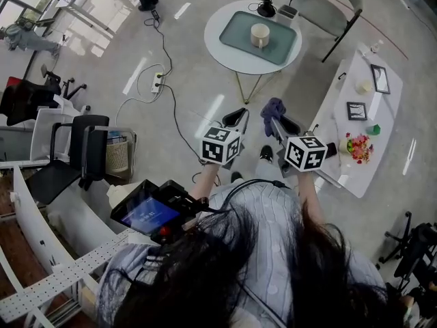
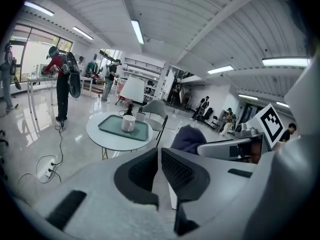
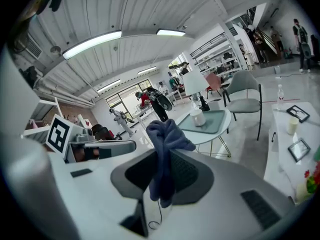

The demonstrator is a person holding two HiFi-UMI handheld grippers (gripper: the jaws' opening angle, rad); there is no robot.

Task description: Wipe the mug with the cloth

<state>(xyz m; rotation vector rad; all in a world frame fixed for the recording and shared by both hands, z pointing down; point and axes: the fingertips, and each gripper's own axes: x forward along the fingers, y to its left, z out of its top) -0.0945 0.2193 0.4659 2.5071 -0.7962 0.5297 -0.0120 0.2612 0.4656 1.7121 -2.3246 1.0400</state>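
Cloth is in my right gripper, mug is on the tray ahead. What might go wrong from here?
1. The right gripper pinches only a bunched part of the cloth, so wiping could pull it loose.
2. The mug stands free on the tray, and the left gripper is shut and empty. An unbraced wipe may slide or tip the mug.
3. A cable and power strip lie on the floor near the table, a possible trip.

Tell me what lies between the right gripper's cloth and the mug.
In the head view: bare floor, then the near edge of the round table and the teal tray bearing the mug. The right gripper is shut on the cloth.
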